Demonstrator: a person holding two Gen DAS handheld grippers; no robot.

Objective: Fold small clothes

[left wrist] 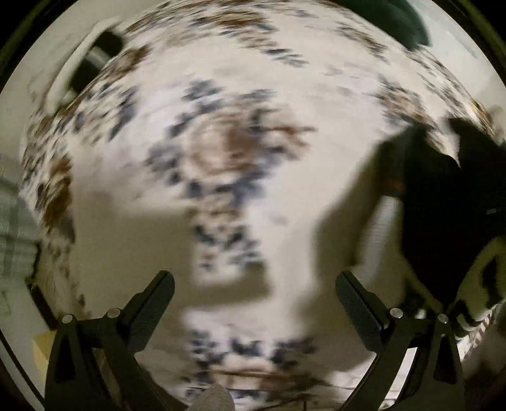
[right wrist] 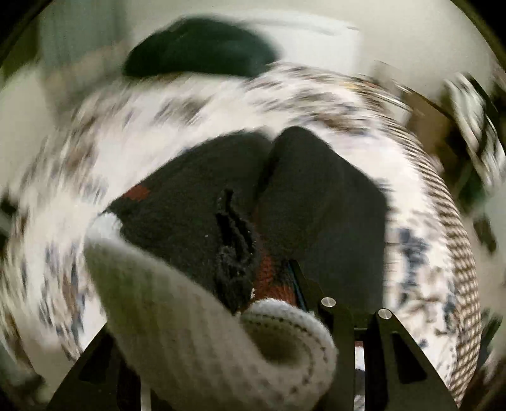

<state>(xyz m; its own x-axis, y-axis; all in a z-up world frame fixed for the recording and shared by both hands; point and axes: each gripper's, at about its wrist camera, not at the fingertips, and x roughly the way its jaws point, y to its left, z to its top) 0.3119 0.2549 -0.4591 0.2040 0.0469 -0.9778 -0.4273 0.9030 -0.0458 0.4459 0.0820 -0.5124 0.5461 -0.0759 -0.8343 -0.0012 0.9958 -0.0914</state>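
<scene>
Sock (right wrist: pixel 196 215) in right gripper (right wrist: pixel 284 284)

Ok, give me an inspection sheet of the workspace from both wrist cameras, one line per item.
Surface: white bedspread with blue and brown floral print, blurred by motion.
Job's things: black sock with white ribbed cuff and red patch, hanging in front of the right camera; also seen dark at the right of the left view.
Clutter: dark green bundle at the far edge.
Grippers: left tongs open, nothing between them; right tongs mostly covered by the sock, apparently clamped on it.
Cables: nothing seen.
Surroundings: pale wall; the rest is too blurred to tell.
</scene>
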